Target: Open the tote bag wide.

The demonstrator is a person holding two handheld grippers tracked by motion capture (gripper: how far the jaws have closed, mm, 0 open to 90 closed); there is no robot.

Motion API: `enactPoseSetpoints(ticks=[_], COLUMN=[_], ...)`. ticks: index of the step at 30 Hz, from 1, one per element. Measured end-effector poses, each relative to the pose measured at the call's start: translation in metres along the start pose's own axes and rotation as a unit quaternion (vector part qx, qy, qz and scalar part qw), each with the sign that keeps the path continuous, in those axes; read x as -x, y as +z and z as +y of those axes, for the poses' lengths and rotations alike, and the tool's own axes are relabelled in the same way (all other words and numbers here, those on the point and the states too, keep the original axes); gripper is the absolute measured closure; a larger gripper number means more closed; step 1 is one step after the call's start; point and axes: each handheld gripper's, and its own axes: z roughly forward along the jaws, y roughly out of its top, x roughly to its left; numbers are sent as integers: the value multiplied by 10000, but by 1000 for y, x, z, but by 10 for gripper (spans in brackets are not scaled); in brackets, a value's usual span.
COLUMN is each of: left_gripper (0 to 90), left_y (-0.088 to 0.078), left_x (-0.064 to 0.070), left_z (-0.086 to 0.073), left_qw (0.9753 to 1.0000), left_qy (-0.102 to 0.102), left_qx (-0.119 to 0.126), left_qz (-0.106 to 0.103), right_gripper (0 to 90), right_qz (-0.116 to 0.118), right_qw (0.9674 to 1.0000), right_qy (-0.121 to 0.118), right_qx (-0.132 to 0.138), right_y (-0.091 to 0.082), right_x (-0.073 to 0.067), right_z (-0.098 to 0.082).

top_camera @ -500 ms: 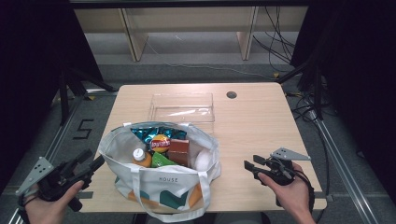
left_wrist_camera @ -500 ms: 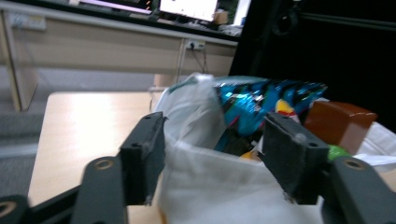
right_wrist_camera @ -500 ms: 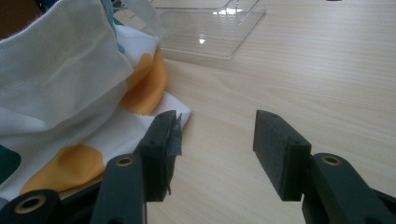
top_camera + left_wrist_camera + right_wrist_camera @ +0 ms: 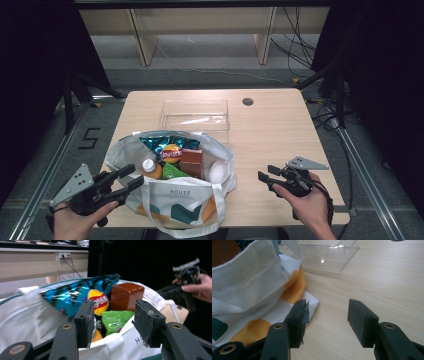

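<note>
White tote bag [image 4: 172,200], orange and teal patches, slumped open at worktop's near edge, crammed with snack packets, bottle, brown box.

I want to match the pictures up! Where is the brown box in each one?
High view: the brown box stands in the tote bag, middle of the picture, right of the chip bag.
Left gripper view: the box is upper middle, above the green packet.
Right gripper view: I cannot make the box out.
Shared landmark: the white tote bag.
</note>
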Motion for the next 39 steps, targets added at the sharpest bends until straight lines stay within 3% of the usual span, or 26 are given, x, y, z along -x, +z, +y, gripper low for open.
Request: enactPoseSetpoints(ticks=[2,3,6,9,13,14,16,18,19,20,21,22,23,24,25,26,27,28,30,31,32,33,34,36,37,39], left_gripper=[461,450,436,444,478,497,529,554,570,590,618,641,658,664,667,667,669,679,715,747,801,832,853,869,873,874], left_y=[4,7,17,28,44,47,51,52,54,54,54,55,54,54,54,54,54,54,54,54,54,54,54,53,49,45], left_x=[3,5,10,16,15,14,13,12,13,15,15,17,18,18,19,19,21,20,21,22,21,22,22,23,26,29], left_z=[-1,-2,-5,-7,-8,-9,-12,-13,-13,-13,-13,-12,-12,-11,-12,-12,-13,-12,-14,-14,-13,-13,-11,-10,-6,-2], left_qw=[9998,9996,9956,9924,9886,9876,9874,9864,9828,9787,9787,9745,9729,9725,9731,9721,9735,9711,9702,9676,9642,9634,9622,9636,9633,9651], left_qy=[77,189,814,994,1118,1155,1147,1194,1418,1586,1586,1708,1754,1750,1710,1718,1635,1729,1695,1760,1878,1895,1919,1834,1836,1783], left_qx=[-88,-163,-457,-711,-926,-965,-973,-1019,-1098,-1237,-1237,-1405,-1466,-1487,-1494,-1547,-1553,-1598,-1698,-1787,-1855,-1884,-1920,-1931,-1947,-1902], left_qz=[-132,-134,-63,-144,-399,-445,-481,-479,-446,-408,-408,-387,-360,-376,-390,-400,-390,-392,-348,-280,-237,-212,-199,-213,-220,-239], right_gripper=[502,502,500,498,496,497,494,494,494,495,495,495,494,494,494,494,494,494,494,496,500,508,522,547,561,565], right_qz=[-84,-18,-41,-85,52,-72,97,103,114,50,126,87,118,161,112,189,213,215,160,231,222,264,258,269,497,650], right_qw=[9998,10000,9997,9999,9992,9998,9998,9998,9992,9998,9992,9996,9997,9994,9999,9997,9994,9994,9997,9993,9995,9990,9994,9992,9978,9964], right_qy=[155,66,234,58,403,177,192,194,361,187,349,260,199,304,97,123,261,255,157,298,212,350,154,103,209,335], right_qx=[-106,-33,-79,19,-39,-74,-60,-26,-87,-88,-123,-87,-80,-32,26,41,-2,12,92,21,93,101,186,294,381,435], right_y=[-2,-2,-3,-3,-1,0,1,1,1,1,1,2,2,1,2,2,1,1,3,2,3,1,1,1,-2,-4], right_x=[-4,-3,-3,3,-1,2,1,1,-1,1,-1,-1,-1,-5,-3,-4,-7,-7,-6,-9,-10,-13,-13,-15,-25,-37], right_z=[1,1,-2,-2,-2,-2,-2,-2,-2,-2,-2,-1,0,0,1,2,2,2,3,4,7,9,12,15,25,33])
